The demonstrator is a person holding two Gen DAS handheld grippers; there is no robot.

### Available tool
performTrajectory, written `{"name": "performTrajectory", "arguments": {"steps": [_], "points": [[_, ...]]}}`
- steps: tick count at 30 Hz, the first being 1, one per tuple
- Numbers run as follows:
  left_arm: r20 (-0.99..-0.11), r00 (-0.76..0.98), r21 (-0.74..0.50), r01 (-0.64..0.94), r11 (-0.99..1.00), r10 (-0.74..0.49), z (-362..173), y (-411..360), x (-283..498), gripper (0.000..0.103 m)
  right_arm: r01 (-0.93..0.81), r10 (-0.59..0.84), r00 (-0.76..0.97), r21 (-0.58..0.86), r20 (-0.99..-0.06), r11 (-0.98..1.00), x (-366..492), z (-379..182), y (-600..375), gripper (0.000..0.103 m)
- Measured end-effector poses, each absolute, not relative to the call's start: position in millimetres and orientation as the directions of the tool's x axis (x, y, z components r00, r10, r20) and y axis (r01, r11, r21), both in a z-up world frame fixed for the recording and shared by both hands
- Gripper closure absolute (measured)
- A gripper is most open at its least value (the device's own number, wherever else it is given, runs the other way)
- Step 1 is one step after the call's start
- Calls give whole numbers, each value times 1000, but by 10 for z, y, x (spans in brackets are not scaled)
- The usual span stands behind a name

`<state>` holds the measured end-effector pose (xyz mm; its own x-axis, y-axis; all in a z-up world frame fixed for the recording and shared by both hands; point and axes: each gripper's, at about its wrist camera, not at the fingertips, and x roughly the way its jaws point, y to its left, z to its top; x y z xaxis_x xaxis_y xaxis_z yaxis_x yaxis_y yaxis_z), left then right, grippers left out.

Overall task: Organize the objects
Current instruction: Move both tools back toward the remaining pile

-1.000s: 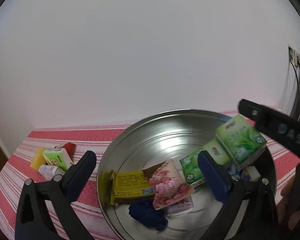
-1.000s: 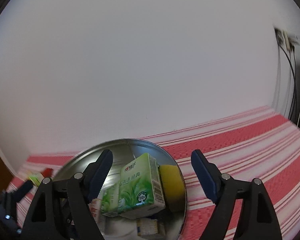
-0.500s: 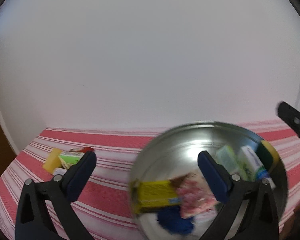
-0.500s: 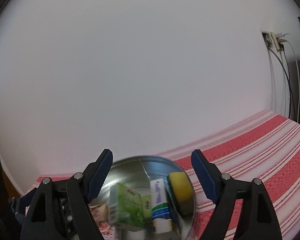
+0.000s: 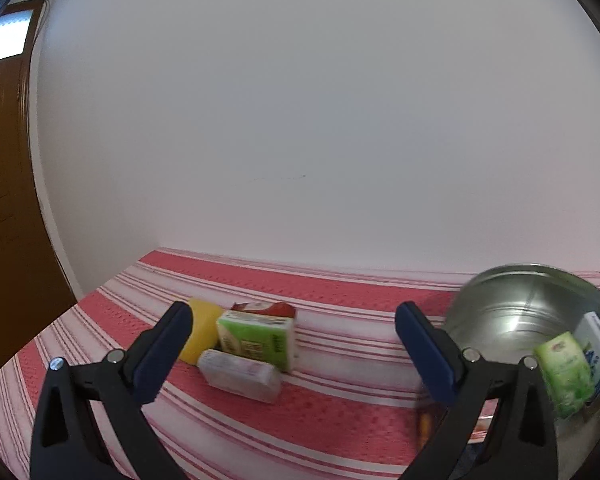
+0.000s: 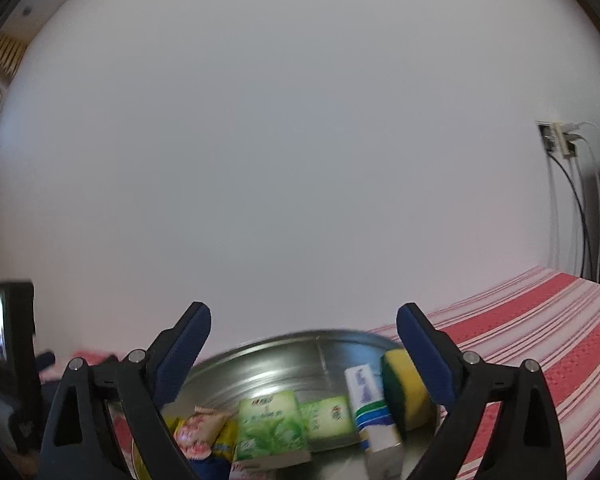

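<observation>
**Q:** Which step is in hand?

**A:** Between placements, I judge. My right gripper (image 6: 302,344) hangs above the bowl (image 6: 284,364) with nothing between its jaws, which have just been opening. A green pack (image 6: 270,426) lies in the bowl beside a sponge (image 6: 402,392) and a tube box (image 6: 370,400).

**Q:** And the left?

**A:** My left gripper (image 5: 292,346) is spread wide and empty, facing the pile on the striped cloth (image 5: 340,412): a green box (image 5: 256,340), a clear case (image 5: 240,376) touching it in front, a yellow piece (image 5: 200,334) and a red packet (image 5: 266,309) behind.

**Q:** Next move?

**A:** Probably I lower the left jaws around one piece, likely the clear case, without nudging its neighbours, then carry it to the bowl.
</observation>
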<state>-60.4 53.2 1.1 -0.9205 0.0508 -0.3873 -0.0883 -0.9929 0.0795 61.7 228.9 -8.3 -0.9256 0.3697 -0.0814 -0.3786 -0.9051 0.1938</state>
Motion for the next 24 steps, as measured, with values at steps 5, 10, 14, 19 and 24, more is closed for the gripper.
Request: {"name": "performTrajectory", "arguments": {"steps": [5, 10, 14, 19, 24], "points": [[-373, -928, 115, -35, -993, -11, -87, 307, -729, 1, -364, 358, -931, 136, -67, -921, 585, -107, 2135, 7], [-380, -924, 97, 11, -995, -48, -152, 26, -884, 1, -359, 353, -933, 149, -69, -921, 584, -127, 2063, 7], [-372, -924, 90, 62, -994, -91, -164, -241, -996, 1, -333, 324, -942, 115, -87, -936, 498, -225, 1866, 7], [-373, -914, 76, 142, -987, -160, -177, -587, -1168, 1, -275, 264, -960, 117, -98, -954, 372, -219, 1570, 7], [-402, -889, 54, 214, -975, -217, -218, -908, -1363, 2, -206, 187, -970, 115, -153, -972, 98, -264, 1245, 7]]}}
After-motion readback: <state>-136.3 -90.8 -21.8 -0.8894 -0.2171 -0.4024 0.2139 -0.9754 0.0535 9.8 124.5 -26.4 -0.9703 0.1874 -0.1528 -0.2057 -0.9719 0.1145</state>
